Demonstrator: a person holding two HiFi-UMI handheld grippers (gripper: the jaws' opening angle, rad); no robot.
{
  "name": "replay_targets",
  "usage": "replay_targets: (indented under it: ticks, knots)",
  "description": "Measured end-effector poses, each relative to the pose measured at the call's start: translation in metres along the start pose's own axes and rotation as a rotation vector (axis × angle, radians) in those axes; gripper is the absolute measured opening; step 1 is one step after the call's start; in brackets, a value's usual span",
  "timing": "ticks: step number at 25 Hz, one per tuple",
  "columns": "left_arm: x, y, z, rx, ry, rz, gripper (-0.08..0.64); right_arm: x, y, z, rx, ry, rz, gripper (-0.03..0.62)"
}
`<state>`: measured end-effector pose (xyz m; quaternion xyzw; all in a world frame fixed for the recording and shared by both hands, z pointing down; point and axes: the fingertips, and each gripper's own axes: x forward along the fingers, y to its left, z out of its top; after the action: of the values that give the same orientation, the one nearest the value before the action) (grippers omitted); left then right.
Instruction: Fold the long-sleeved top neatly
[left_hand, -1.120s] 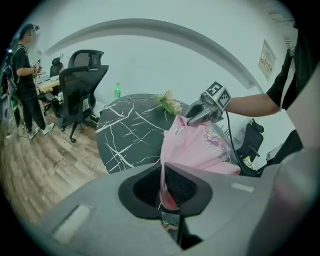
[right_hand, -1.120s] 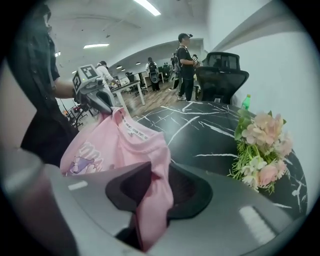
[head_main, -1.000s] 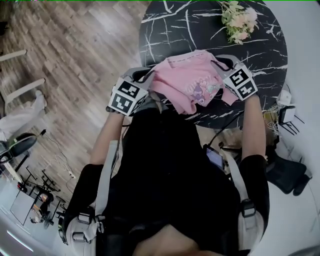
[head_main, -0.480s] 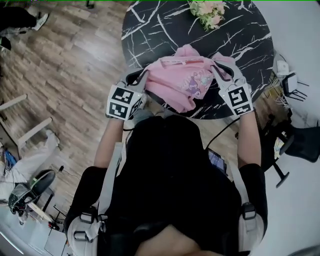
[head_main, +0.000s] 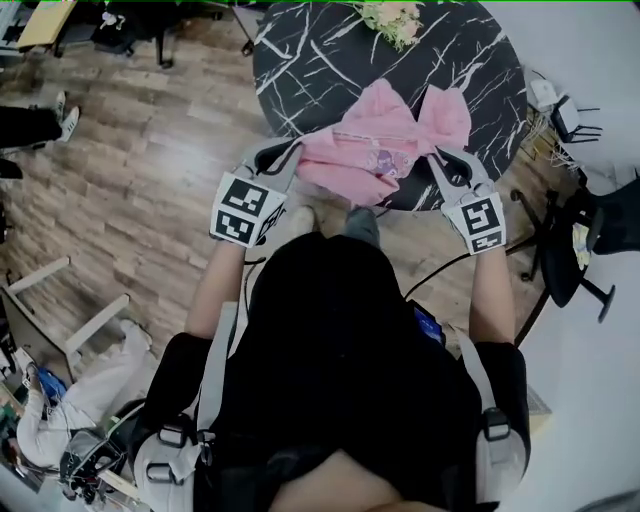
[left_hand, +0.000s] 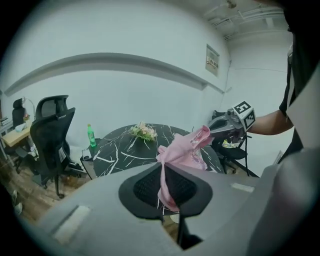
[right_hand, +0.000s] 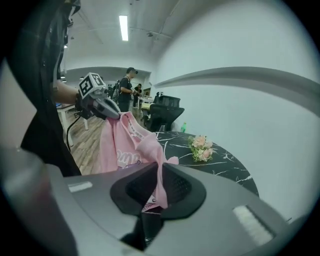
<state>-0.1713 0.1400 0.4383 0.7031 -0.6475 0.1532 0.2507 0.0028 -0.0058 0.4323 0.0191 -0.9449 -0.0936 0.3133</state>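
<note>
The pink long-sleeved top (head_main: 385, 140) hangs stretched between my two grippers, above the near edge of the round black marble table (head_main: 330, 50). My left gripper (head_main: 298, 148) is shut on one edge of the cloth, which runs down between its jaws in the left gripper view (left_hand: 162, 172). My right gripper (head_main: 432, 155) is shut on the opposite edge, with pink cloth (right_hand: 127, 145) pinched between its jaws (right_hand: 159, 180). A sleeve sticks up toward the table's far side. Each gripper shows in the other's view: the right gripper (left_hand: 227, 125) and the left gripper (right_hand: 102, 106).
A bunch of flowers (head_main: 392, 18) lies at the table's far edge. A green bottle (left_hand: 91, 136) and a black office chair (left_hand: 52, 130) stand beyond the table. Another black chair (head_main: 585, 225) is at the right. People stand far off (right_hand: 127, 87).
Both grippers have risen and drawn back from the table with the top. The bunched cloth has come up off the tabletop and now hangs spread between them.
</note>
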Motion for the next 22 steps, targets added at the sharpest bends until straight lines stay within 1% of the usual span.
replay_targets:
  ticks: [6, 8, 11, 14, 17, 22]
  knots:
    - [-0.041, -0.009, 0.002, 0.089, -0.039, -0.068, 0.017, -0.033, 0.057, 0.010, 0.028, 0.006, -0.094, 0.029]
    - [-0.051, -0.019, 0.004, 0.121, -0.054, -0.103, 0.017, -0.049, 0.073, 0.009, 0.090, -0.005, -0.131, 0.029]
    - [-0.065, -0.029, 0.001, 0.150, -0.066, -0.139, 0.015, -0.062, 0.112, 0.002, 0.222, -0.047, -0.132, 0.029]
    - [-0.076, -0.035, -0.015, 0.147, -0.053, -0.150, 0.015, -0.064, 0.142, -0.011, 0.271, -0.035, -0.137, 0.028]
    - [-0.086, -0.035, -0.029, 0.147, -0.036, -0.146, 0.015, -0.062, 0.151, -0.009, 0.268, -0.036, -0.130, 0.028]
    - [-0.104, -0.035, -0.030, 0.161, -0.046, -0.117, 0.015, -0.068, 0.154, 0.012, 0.207, -0.078, -0.139, 0.028]
